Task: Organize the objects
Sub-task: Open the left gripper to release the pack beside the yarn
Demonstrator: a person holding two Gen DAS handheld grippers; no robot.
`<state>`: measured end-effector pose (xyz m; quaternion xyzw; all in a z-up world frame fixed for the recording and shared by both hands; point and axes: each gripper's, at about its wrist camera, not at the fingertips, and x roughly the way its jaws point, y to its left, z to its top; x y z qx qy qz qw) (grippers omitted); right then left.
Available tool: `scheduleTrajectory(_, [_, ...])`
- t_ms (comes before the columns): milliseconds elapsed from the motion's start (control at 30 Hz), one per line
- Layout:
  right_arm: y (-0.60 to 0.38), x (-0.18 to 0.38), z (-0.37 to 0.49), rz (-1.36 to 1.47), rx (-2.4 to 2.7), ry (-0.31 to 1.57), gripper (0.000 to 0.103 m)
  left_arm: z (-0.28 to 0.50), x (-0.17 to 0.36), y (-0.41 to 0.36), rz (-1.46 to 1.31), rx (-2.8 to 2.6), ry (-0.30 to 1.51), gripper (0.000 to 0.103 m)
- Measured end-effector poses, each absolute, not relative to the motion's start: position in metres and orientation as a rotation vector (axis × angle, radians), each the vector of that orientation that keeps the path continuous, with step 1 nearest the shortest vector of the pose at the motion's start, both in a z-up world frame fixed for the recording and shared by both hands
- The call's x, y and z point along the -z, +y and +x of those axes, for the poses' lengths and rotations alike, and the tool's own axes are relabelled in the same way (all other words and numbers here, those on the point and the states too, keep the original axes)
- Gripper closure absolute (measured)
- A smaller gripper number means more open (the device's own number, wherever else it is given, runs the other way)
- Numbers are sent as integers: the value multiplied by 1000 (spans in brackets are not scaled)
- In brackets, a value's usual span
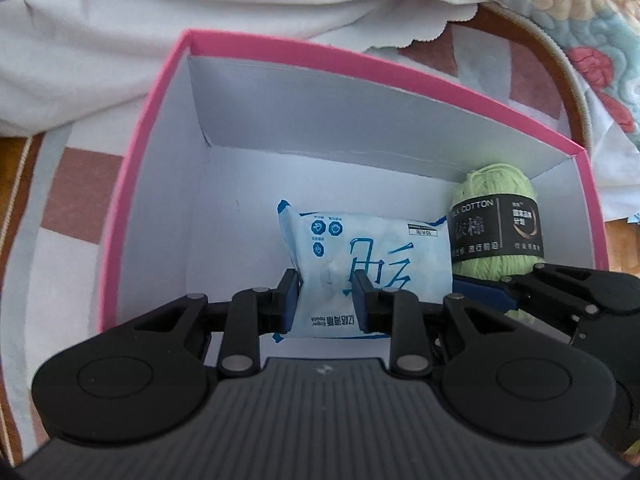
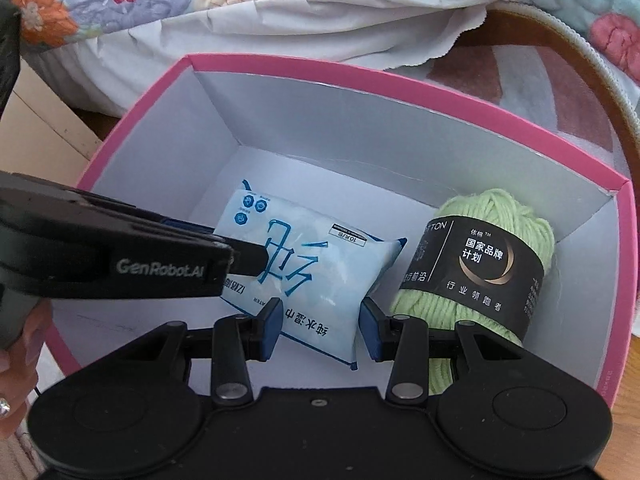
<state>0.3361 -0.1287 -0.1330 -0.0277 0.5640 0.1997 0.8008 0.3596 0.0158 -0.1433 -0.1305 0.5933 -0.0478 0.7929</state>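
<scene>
1. Left wrist view: the left gripper (image 1: 326,298) points down into a pink box (image 1: 120,216) with white inner walls. Its blue pads pinch the near edge of a wet-wipe pack (image 1: 368,256), which lies on the box floor at about 6 o'clock of the box's inside.
2. Still in this view, a skein of green cotton yarn (image 1: 496,224) with a black paper band sits just beside the pack, at 3 o'clock from it, against the far right corner. The right gripper (image 1: 492,292) reaches in from 4 o'clock, low beside the yarn; from here I cannot tell how its jaws stand.
3. Right wrist view: the right gripper (image 2: 318,330) hangs over the pack's (image 2: 312,276) lower right corner. Its jaws are spread either side of that corner, and no pad clearly presses on it.
4. Here the left gripper (image 2: 248,256) comes in from 9 o'clock, its tip on the pack. The yarn (image 2: 480,272) lies at 3 o'clock, just beside the pack; a hand (image 2: 16,364) shows at 8 o'clock.
5. Progress, as I judge it: both items are already inside the box (image 2: 624,264), so the packing looks largely done. What remains is to let go of the pack and lift both grippers out. No further loose items appear around the box.
</scene>
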Motion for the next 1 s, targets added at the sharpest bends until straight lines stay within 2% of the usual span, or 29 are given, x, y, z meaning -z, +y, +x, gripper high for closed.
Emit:
scheduleTrajectory(167, [-133,133,335,-76,-399,1208,66,361,153,14,-303,86,1292,77])
scheduleTrajectory(233, [-134,130,333,-72,-393,1197,66,361,152,11,-296,83,1290,79])
scheduleTrajectory(500, [-155,109,304,30,-439,1115,66,361,154,0,-312,93,1290,79])
scheduleTrajectory(1000, [-164,106,291,65,-451,1032,62,361,153,-22,-292,142,1258,79])
